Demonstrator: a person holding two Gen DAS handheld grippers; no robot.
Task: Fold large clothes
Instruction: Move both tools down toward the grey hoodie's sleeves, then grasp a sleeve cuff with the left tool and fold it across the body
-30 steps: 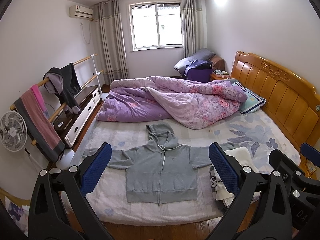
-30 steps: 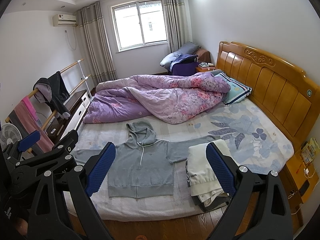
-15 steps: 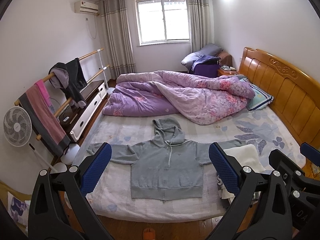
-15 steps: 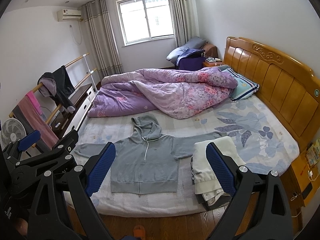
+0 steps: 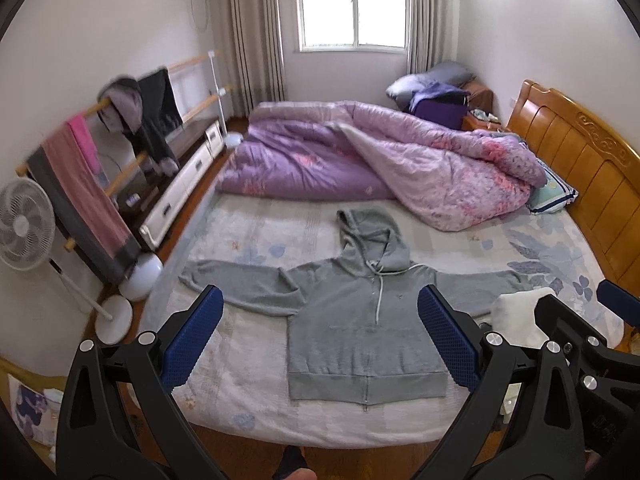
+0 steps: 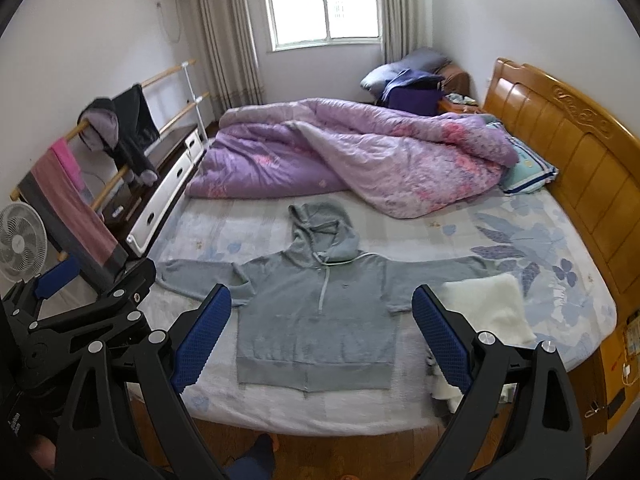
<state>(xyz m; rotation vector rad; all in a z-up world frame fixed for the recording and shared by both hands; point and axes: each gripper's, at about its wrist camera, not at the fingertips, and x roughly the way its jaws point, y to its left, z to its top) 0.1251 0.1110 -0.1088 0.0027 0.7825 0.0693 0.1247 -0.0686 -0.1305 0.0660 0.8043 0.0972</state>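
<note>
A grey zip hoodie (image 5: 360, 316) lies flat and face up on the bed, sleeves spread to both sides, hood toward the quilt; it also shows in the right wrist view (image 6: 316, 312). My left gripper (image 5: 320, 336) is open and empty, held above the bed's near edge over the hoodie's lower half. My right gripper (image 6: 320, 332) is open and empty, also short of the bed. Neither touches the hoodie. The right gripper's body (image 5: 580, 344) shows at the right of the left wrist view.
A stack of folded white clothes (image 6: 484, 312) sits on the bed's near right corner by the right sleeve. A purple quilt (image 5: 380, 160) covers the far half. Wooden headboard (image 6: 560, 136) at right. A clothes rack (image 5: 80, 184) and fan (image 5: 24, 224) stand at left.
Both grippers have moved nearer to the bed and tilted downward, so the hoodie looks larger and lower in both views. Both stay open.
</note>
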